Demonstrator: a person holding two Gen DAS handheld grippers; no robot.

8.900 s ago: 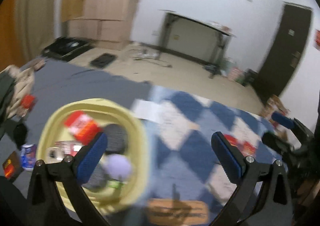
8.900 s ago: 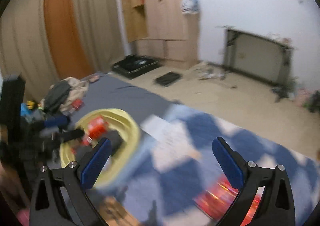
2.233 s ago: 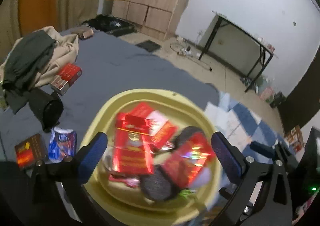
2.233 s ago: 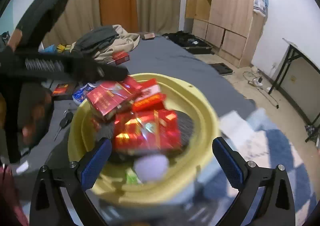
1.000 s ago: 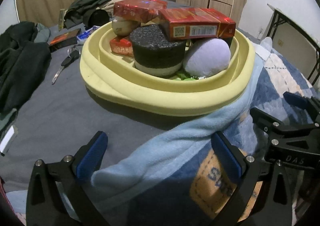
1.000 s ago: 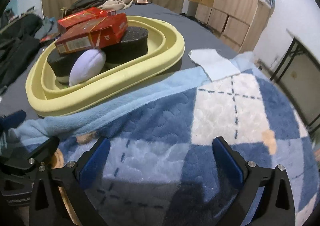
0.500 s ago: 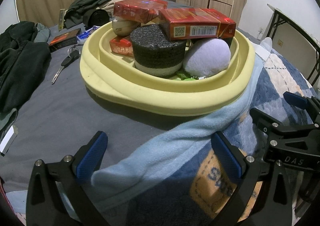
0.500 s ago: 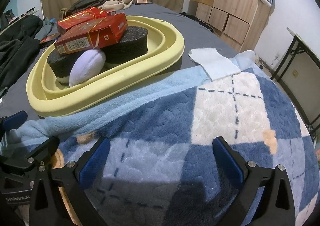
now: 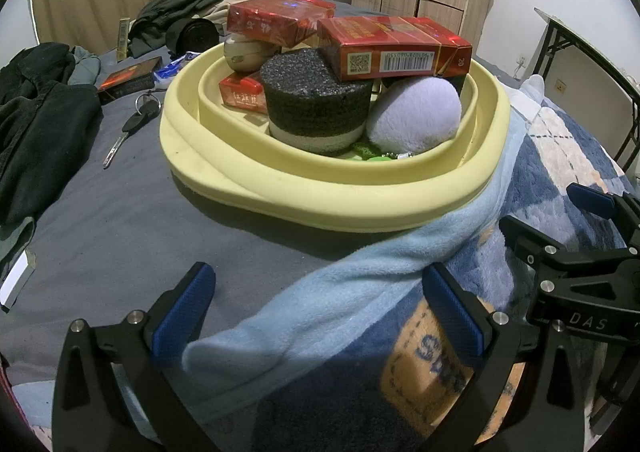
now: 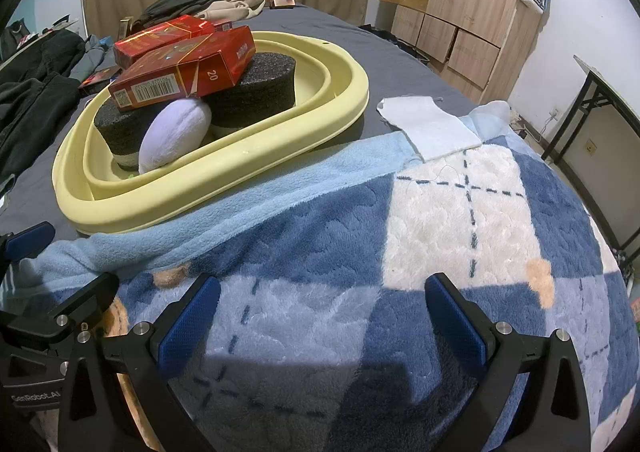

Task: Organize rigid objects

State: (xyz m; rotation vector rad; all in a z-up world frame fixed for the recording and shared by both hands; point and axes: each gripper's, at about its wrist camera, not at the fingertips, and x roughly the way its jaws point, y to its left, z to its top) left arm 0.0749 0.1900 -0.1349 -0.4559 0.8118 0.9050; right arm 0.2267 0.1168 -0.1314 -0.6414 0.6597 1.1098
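1. At 12 o'clock from the left hand-held gripper (image 9: 318, 316), near but not touching, sits the yellow basin (image 9: 328, 195) on the grey bed (image 9: 120, 219), its near rim just beyond the light-blue edge of the plaid blanket (image 9: 560, 155).
2. From the right hand-held gripper (image 10: 320, 316) the basin (image 10: 224, 179) lies toward 10 to 11 o'clock and farther off, so I judge the left one the nearer for any reach into it.
3. Both hand-held grippers are released, jaws spread wide with nothing between the blue pads; each hovers low over the blanket.
4. Inside the basin, the red carton (image 9: 394, 49) lies flat across the black foam cylinder (image 9: 316, 107) and the lilac plush ball (image 9: 416, 115); seen from the left, its long axis runs roughly 9 to 3 o'clock, barcode side facing the camera.
5. A second red carton (image 9: 276, 19) rests behind it at about 11 o'clock, above a pale round object I cannot identify.
6. Readable writing: "20" on the near carton's end, a QR code and barcode beside it; the digits are too small to read.
7. "DAS" shows on the right tool's body in the left view, and "GenRobot.AI" on the left tool's body in the right view.
8. Keys (image 9: 132, 123) lie on the bed outside the basin, at 10 o'clock.
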